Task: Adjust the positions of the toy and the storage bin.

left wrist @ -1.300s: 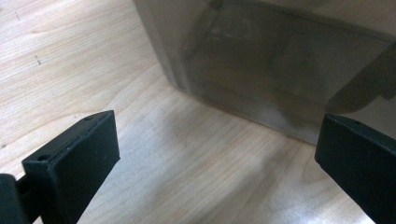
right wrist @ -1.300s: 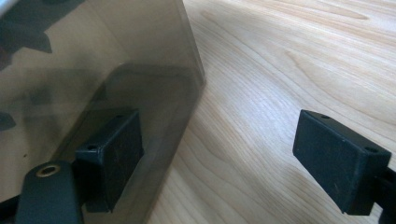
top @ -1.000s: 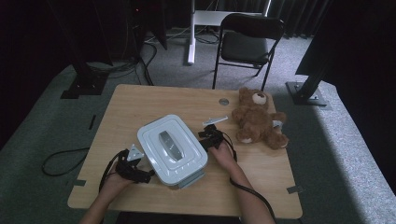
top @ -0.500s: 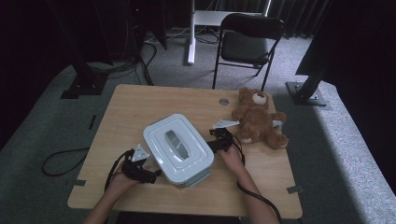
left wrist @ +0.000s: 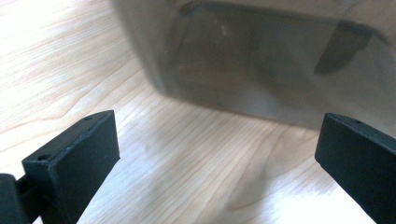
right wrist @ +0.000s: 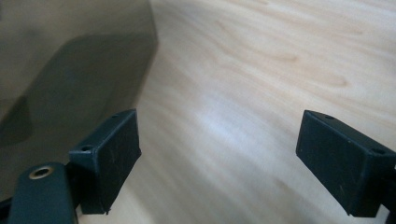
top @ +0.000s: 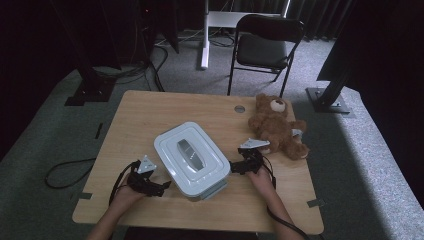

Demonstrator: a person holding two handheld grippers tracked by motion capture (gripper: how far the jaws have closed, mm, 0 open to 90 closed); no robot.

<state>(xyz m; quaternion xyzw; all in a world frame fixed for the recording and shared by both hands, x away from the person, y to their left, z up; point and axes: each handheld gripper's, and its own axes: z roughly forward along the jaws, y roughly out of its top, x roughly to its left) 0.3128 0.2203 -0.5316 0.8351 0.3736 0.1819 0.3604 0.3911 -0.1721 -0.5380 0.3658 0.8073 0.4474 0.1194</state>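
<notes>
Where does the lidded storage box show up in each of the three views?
High view: storage box sits centre, between the two tools.
Left gripper view: its translucent wall spans the top, ahead of the open jaws.
Right gripper view: its wall fills the upper left, beside the left jaw.
Shared landmark: the wooden table.

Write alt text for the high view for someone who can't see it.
A person holds a hand-held gripper on each side of a lidded white box on a wooden table: left hand-held gripper, right hand-held gripper. A brown teddy bear lies to the right.
</notes>
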